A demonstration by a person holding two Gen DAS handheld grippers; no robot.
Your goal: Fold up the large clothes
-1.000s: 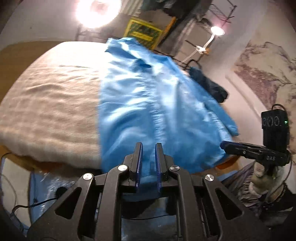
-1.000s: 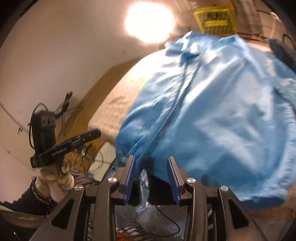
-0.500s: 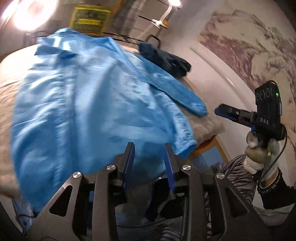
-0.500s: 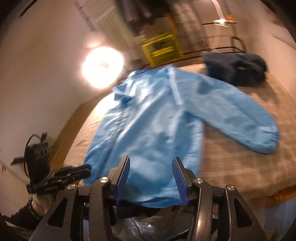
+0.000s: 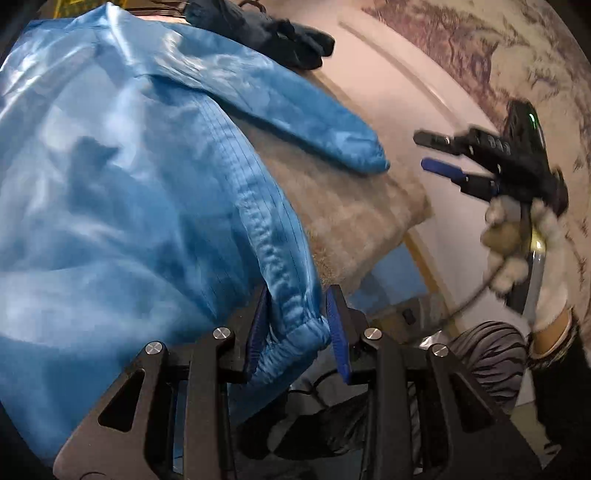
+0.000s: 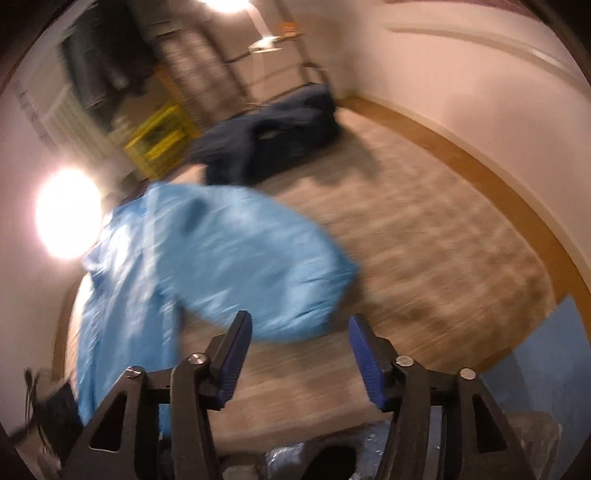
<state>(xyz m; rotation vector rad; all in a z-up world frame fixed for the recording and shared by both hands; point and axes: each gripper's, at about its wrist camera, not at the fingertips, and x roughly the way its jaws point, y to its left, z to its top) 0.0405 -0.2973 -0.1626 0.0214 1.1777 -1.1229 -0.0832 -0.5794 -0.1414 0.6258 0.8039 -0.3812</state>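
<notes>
At the bottom centre of the left wrist view, your left gripper [image 5: 297,332] has its blue pads spread a little, and the gathered hem corner of the blue jacket [image 5: 122,192] sits between them; the pads do not look pressed onto the cloth. The jacket fills the left half of that frame, lying on the beige blanket [image 5: 354,218]. Its sleeve [image 5: 314,122] runs toward the centre right and ends on the blanket. Further up, at the top centre, a dark garment [image 5: 273,33] lies bunched on the bed. At the right edge your gloved right hand [image 5: 524,243] holds the other tool in the air beside the bed.

In the right wrist view, your right gripper [image 6: 299,354] sits at the bottom centre with its jaws opening and nothing between them. Just beyond its left finger lies the sleeve cuff, blurred, with the jacket body trailing to the lower left. The dark garment rests at the upper centre, near the wall [image 6: 461,74].
</notes>
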